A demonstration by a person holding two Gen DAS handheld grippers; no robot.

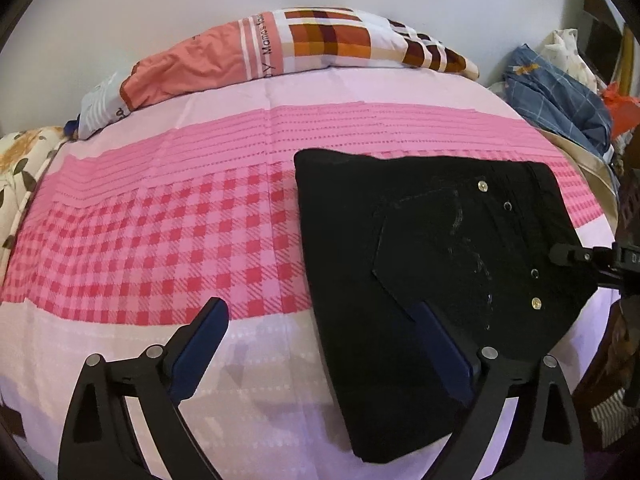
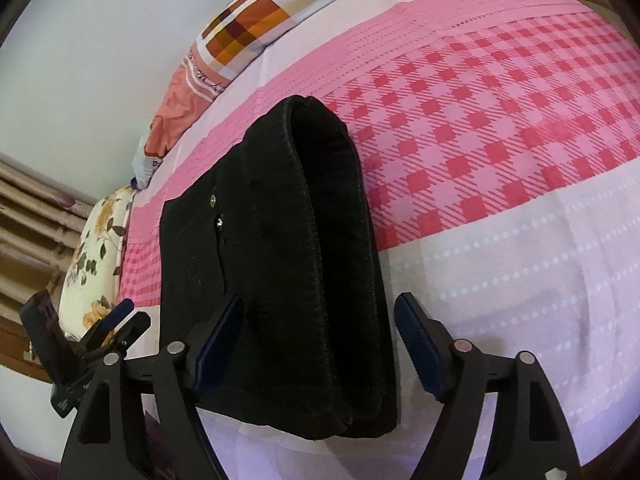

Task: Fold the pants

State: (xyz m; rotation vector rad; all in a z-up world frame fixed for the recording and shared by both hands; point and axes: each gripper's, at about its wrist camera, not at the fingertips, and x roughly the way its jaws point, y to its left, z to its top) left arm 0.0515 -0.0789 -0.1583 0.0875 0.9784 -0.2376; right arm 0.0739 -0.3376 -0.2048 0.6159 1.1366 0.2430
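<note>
lying folded pants (image 1: 420,240) on pink checked bedsheet (image 1: 160,240).

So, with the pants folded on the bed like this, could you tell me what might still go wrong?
1. The black pants lie at the bed's near edge, so a nudge could slide them off the pink bedsheet.
2. The open right gripper straddles the thick fold; pulling back carelessly could snag and unroll it.
3. One finger of the open left gripper is over the cloth and could drag it.
</note>
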